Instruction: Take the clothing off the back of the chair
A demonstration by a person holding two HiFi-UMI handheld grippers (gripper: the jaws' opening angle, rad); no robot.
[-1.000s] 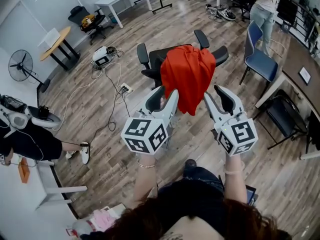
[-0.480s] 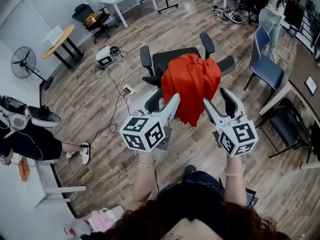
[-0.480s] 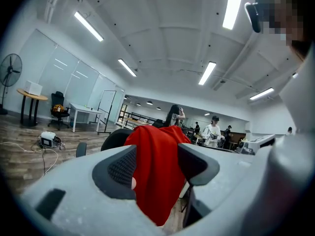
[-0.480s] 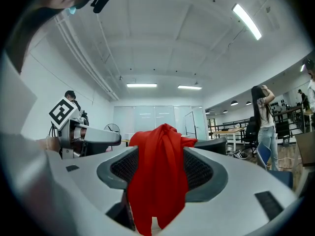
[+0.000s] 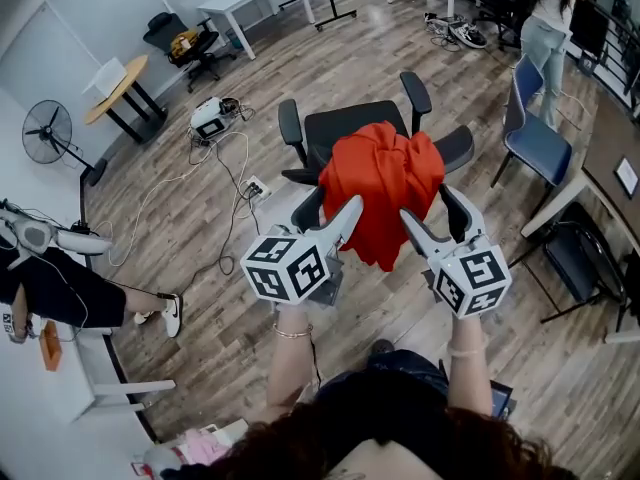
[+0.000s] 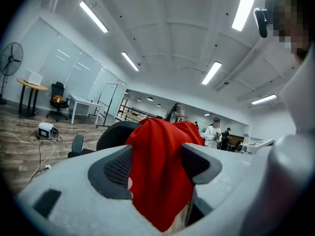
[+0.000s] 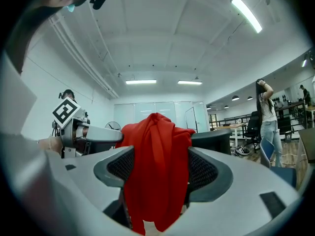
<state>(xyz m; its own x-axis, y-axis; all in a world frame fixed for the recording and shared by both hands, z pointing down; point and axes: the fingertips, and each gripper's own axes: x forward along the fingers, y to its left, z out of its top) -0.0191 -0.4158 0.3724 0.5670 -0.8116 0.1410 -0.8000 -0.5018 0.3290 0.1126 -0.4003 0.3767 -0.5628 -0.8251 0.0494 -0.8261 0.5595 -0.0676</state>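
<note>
A red garment [image 5: 382, 190] hangs bunched over the back of a black office chair [image 5: 345, 125]. My left gripper [image 5: 325, 214] is at the garment's left edge and my right gripper [image 5: 436, 218] at its right edge, both held about level. Both sets of jaws have just been opening and now stand wide. In the left gripper view the red garment [image 6: 160, 171] fills the gap of the left gripper [image 6: 157, 167]. In the right gripper view the garment [image 7: 153, 161] hangs in the gap of the right gripper [image 7: 155, 170]. No pad presses on the cloth.
A blue chair [image 5: 533, 128] stands at the right, with a black folding chair [image 5: 575, 253] nearer me. A person [image 5: 545, 18] stands far right. Cables [image 5: 228, 173] run over the wood floor on the left, near a fan [image 5: 44, 133] and a seated person [image 5: 60, 288].
Both grippers have moved forward and slightly down to the sides of the red garment, and their jaws have spread wider. The garment has not moved on the chair.
</note>
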